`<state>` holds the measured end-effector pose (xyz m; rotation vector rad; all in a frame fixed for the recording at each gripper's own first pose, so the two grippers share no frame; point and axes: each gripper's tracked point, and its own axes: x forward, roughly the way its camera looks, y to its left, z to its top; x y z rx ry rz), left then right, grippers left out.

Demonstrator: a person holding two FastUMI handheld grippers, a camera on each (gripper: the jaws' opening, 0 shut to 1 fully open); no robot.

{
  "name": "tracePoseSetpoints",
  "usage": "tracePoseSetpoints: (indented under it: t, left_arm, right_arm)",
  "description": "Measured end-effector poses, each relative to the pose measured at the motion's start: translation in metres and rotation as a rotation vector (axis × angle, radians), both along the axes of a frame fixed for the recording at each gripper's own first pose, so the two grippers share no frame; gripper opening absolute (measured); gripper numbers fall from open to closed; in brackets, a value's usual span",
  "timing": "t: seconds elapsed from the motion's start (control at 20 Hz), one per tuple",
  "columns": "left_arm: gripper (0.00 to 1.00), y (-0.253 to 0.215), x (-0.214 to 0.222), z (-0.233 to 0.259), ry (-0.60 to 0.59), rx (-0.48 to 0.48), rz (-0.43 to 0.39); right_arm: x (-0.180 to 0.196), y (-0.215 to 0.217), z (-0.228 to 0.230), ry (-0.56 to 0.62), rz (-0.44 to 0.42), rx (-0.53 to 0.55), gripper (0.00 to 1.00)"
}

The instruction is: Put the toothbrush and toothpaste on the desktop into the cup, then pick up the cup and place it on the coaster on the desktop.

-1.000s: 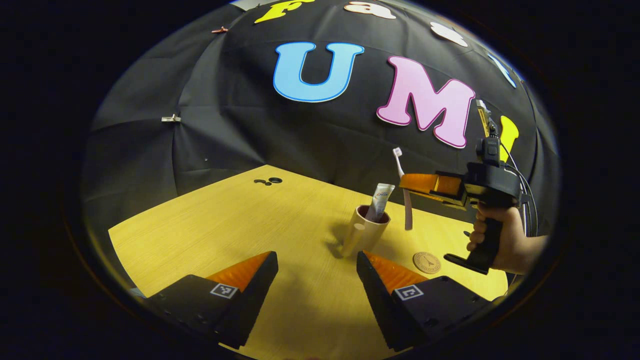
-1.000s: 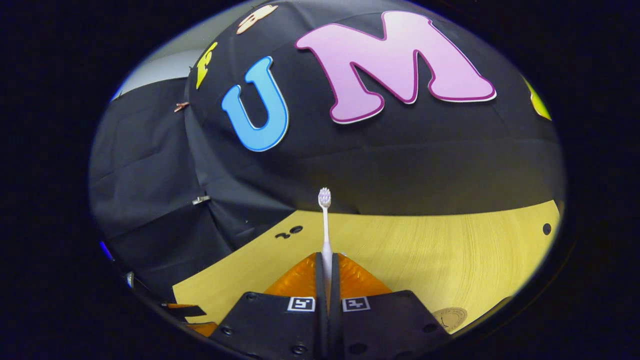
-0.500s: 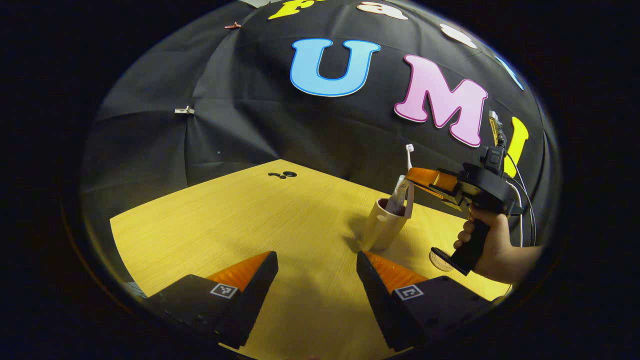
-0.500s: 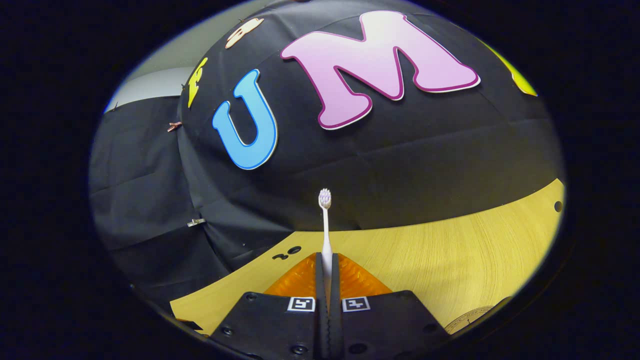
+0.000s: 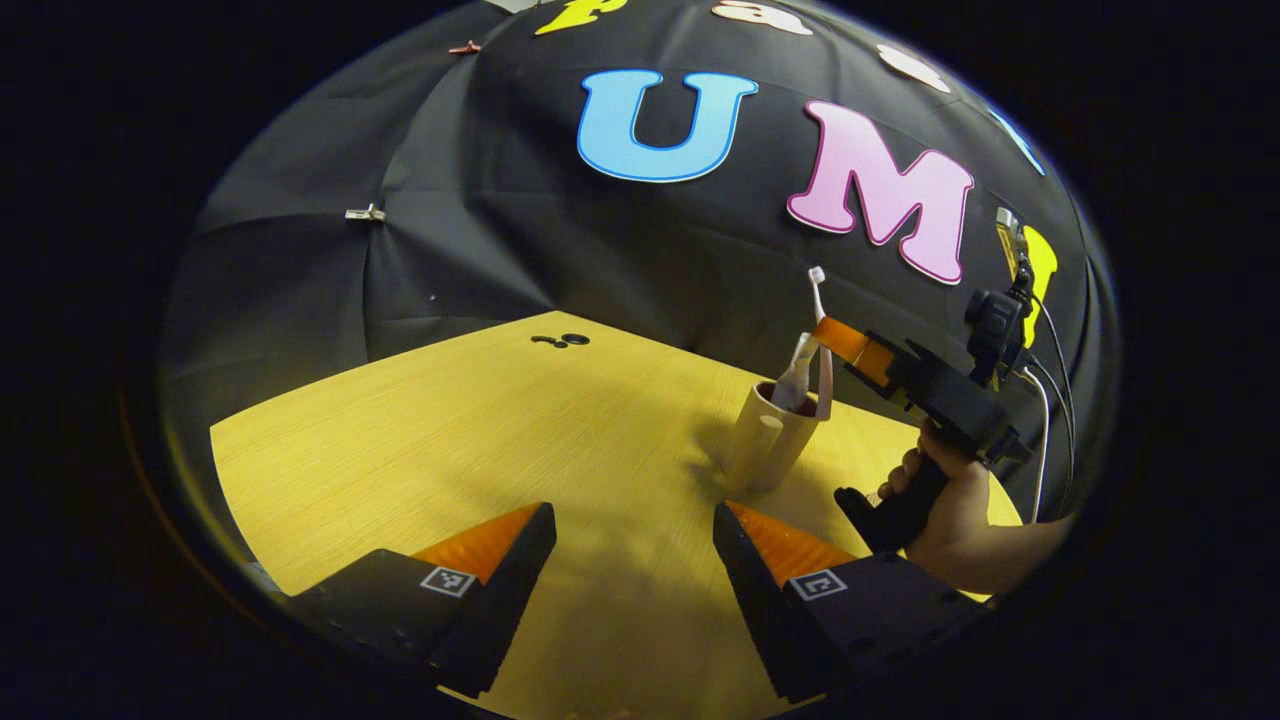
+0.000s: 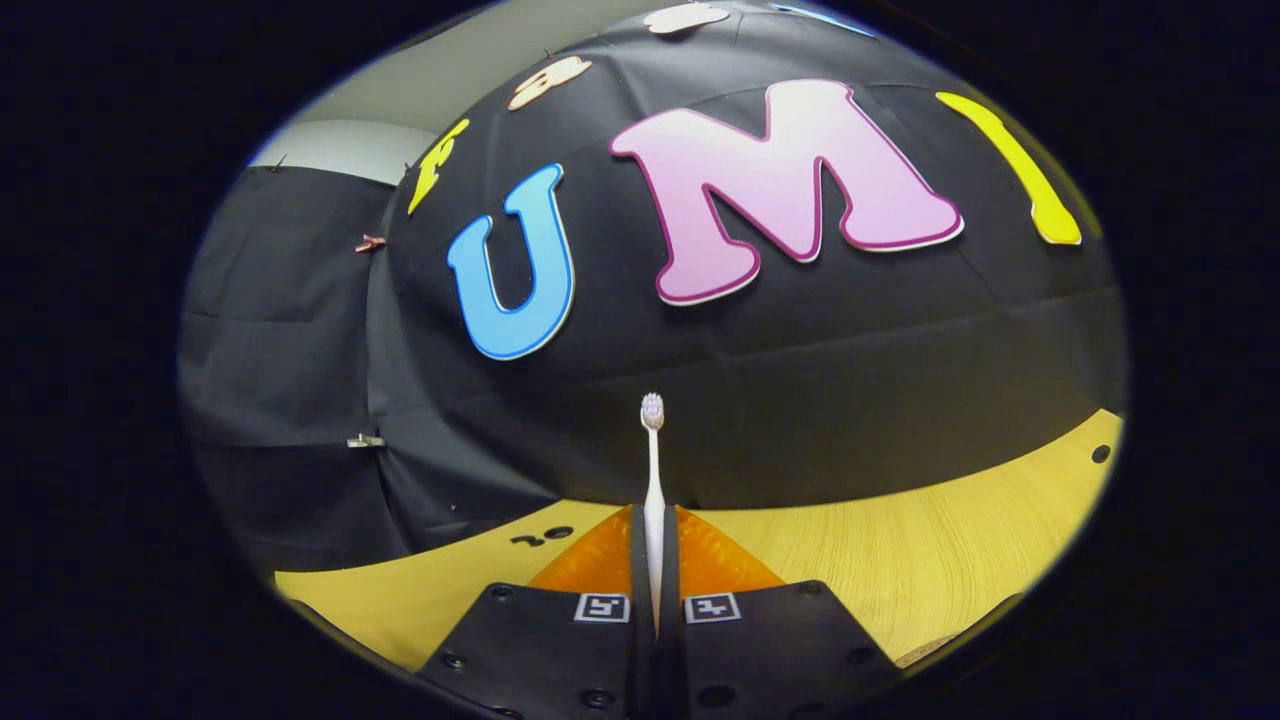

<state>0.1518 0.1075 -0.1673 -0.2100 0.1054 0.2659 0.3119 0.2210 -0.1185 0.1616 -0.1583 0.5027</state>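
Toothbrush (image 6: 652, 470) stands pinched in your right gripper (image 6: 653, 560) over the cup (image 5: 770, 440); your left gripper (image 5: 633, 560) gapes wide, holding nothing.

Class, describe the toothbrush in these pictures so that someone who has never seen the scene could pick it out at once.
Start at the yellow wooden table and find the beige cup standing on it. A toothpaste tube pokes out of the cup, and the right gripper holds the toothbrush upright over its rim. Unlike the flat tube, it is a thin pale stick with a small bristle head on top.
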Motion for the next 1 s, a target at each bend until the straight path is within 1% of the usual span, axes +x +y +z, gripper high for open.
tracePoseSetpoints:
  t: [0.1,0.15,0.2,0.35,0.4,0.45,0.55,0.6,0.65,0.7,1.0]
  left_arm:
    - [0.98,-0.002,0.003,0.000,0.002,0.005,-0.006]
    - [1.00,-0.003,0.004,0.001,0.000,0.008,-0.010]
    - [0.98,-0.004,0.005,0.001,-0.002,0.010,-0.014]
    - [0.98,-0.006,0.007,-0.001,0.003,0.019,-0.020]
    - [0.98,-0.008,0.008,-0.002,0.003,0.019,-0.023]
    - [0.97,-0.009,0.010,-0.002,0.005,0.019,-0.026]
    - [0.97,-0.012,0.010,-0.003,0.008,0.021,-0.030]
    - [0.98,-0.014,0.013,-0.004,0.008,0.021,-0.036]
    - [0.98,-0.016,0.014,-0.004,0.010,0.021,-0.041]
    - [0.98,-0.018,0.016,-0.006,0.013,0.022,-0.047]
    - [0.97,-0.025,0.015,-0.003,0.011,0.024,-0.065]
  right_arm:
    - [0.004,0.001,0.006,-0.039,-0.015,0.004,0.05]
    - [0.006,0.001,0.005,-0.039,-0.019,0.012,0.05]
    - [0.007,0.001,0.002,-0.033,-0.024,0.018,0.05]
    - [0.006,-0.005,0.000,-0.038,-0.026,0.016,0.06]
    - [0.001,-0.006,-0.002,-0.034,-0.020,0.022,0.10]
    - [-0.004,-0.006,-0.001,-0.038,-0.008,0.022,0.18]
    - [-0.012,-0.009,-0.003,-0.043,-0.001,-0.005,0.29]
    - [-0.016,-0.011,-0.001,-0.046,0.009,-0.009,0.31]
    - [-0.020,-0.010,-0.003,-0.040,0.017,-0.016,0.29]
    - [-0.021,-0.011,-0.002,-0.042,0.022,-0.022,0.43]
    - [-0.028,-0.015,-0.005,-0.031,0.026,-0.043,0.43]
